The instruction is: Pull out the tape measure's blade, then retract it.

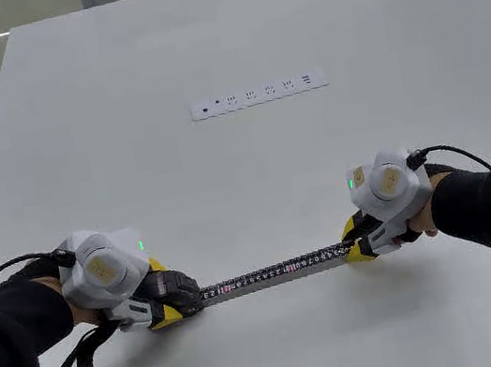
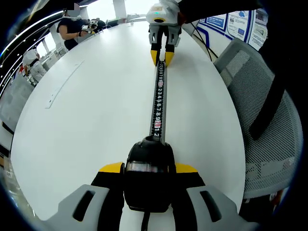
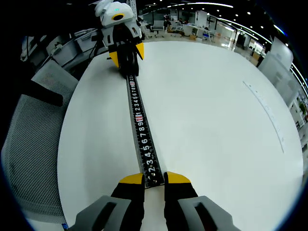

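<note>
Black case [image 2: 150,178] clamped between the jaws of the left gripper [image 2: 149,168], resting on the table. Blade [image 3: 143,137] drawn out flat along the surface, straight across to the right gripper [image 3: 154,179], tip pinched between those closed, yellow-tipped jaws. Black numerals 2 to 9 readable just ahead of the right jaws, red figures at intervals farther toward the case. White matte table [image 1: 225,177] underneath; white power strip [image 1: 258,94] well beyond both grippers. Grey mesh chair [image 2: 269,130] beside the table edge. Blue-and-white posters [image 2: 231,21] on a wall past the right gripper, text too small to read. Open office with ceiling lights behind the left gripper.
</note>
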Available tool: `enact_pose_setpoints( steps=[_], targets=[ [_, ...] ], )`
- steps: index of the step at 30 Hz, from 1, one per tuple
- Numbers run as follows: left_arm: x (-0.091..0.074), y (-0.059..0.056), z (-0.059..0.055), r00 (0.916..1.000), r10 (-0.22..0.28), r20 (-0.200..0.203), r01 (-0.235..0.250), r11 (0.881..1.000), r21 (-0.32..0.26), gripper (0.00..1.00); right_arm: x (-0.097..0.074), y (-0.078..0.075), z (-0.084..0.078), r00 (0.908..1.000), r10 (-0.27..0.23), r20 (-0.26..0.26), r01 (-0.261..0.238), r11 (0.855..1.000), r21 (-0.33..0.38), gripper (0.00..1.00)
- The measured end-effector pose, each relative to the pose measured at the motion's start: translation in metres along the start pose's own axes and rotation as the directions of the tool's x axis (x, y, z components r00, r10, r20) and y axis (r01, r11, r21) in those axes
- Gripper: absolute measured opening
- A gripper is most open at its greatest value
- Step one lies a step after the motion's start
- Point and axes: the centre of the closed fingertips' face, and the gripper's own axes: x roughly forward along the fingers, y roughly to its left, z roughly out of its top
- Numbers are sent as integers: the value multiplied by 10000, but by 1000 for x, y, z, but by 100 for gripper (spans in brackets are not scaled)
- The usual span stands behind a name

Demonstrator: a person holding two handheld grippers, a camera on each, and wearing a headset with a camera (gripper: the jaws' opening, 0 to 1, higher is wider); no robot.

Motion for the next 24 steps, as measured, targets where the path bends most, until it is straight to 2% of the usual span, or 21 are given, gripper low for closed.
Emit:
enact_pose_setpoints(
  steps=[4,6,14,24],
  targets=[
    [-1,1,0,9999,12,124,-12,10000,32,32,0,2,1,10000,-51,-55,48,9986,-524,11],
    [-1,0,1,9998,27,190,-30,9999,156,33,-1,1,1,10000,-26,-25,25,9996,-285,11],
    [-1,1,1,9995,92,302,-93,9999,45,33,0,1,1,9998,73,-186,-82,9986,-517,12],
    [-2,0,3,9991,99,404,-88,9996,-269,34,0,3,1,9997,-64,-255,39,9953,-970,12]
  ],
)
